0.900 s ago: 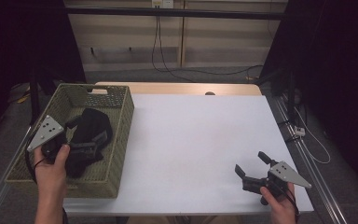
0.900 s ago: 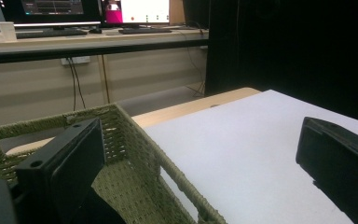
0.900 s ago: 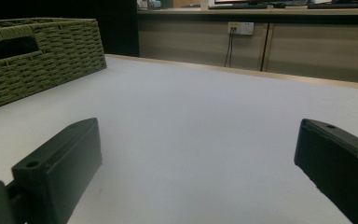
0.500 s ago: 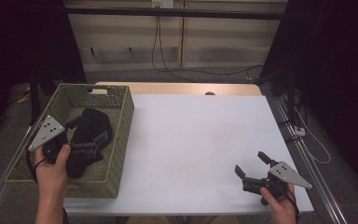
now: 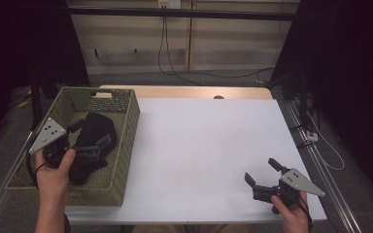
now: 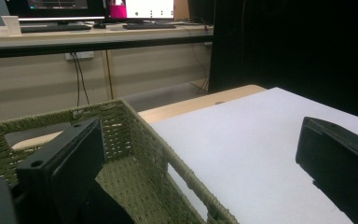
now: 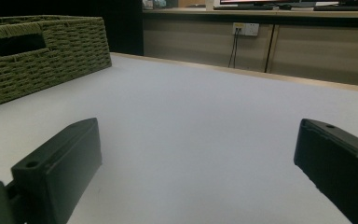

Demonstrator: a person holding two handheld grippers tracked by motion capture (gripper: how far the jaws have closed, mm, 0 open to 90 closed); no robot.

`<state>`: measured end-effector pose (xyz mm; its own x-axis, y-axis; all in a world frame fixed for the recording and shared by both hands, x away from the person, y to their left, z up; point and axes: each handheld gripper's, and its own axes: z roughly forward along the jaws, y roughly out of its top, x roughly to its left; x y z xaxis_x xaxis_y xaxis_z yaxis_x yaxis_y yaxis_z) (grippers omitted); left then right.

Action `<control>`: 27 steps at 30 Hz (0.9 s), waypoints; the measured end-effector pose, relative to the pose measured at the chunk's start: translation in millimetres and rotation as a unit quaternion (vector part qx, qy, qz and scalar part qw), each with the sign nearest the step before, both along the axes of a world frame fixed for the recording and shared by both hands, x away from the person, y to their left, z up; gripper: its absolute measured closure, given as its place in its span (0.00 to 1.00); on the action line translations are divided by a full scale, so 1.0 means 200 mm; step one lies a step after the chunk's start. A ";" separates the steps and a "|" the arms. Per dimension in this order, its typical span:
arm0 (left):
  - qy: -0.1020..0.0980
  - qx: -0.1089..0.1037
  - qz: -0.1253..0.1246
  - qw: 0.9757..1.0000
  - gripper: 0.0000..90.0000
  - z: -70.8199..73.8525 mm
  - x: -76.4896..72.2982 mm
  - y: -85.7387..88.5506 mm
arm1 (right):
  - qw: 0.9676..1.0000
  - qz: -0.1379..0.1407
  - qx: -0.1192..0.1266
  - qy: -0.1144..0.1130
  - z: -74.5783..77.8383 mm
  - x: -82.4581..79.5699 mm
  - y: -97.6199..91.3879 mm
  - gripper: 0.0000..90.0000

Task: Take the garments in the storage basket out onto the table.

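High view has my left gripper (image 5: 80, 138) held over the woven basket (image 5: 126, 145), its jaws spread wide with nothing between them. Just ahead of and beneath that gripper lies the dark cloth (image 5: 94, 141), bunched in the basket's near half. Its long axis runs from near me toward the basket's far end, the narrower end pointing away from me; beyond that I cannot tell which end is which. In the left gripper view my jaws straddle the basket's right wall (image 6: 168, 158), one jaw inside and the other over the white table (image 6: 242, 140). My right gripper (image 5: 262, 174) rests low on the table well off to the right of the basket, jaws also wide apart and empty, aimed toward the far left.
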<state>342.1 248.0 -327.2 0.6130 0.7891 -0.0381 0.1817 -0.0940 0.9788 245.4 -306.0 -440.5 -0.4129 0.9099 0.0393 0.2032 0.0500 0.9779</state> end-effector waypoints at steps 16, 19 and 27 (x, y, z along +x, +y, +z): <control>0.039 0.044 0.011 0.998 0.02 0.01 0.13 0.03 | 1.000 0.005 -0.001 0.003 -0.01 0.00 0.00 0.00; 0.045 0.056 0.015 0.997 0.02 0.01 0.14 0.04 | 1.000 0.005 -0.001 0.004 -0.01 0.00 0.01 0.00; 0.075 0.070 0.032 0.994 0.02 -0.01 0.21 0.09 | 1.000 0.008 0.001 0.004 -0.01 0.01 0.01 0.00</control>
<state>384.9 265.3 -329.1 0.5579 0.8298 -0.0119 0.3338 -0.2112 0.9187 246.8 -304.1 -442.4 -0.4269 0.9032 0.0447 0.2110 0.0514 0.9761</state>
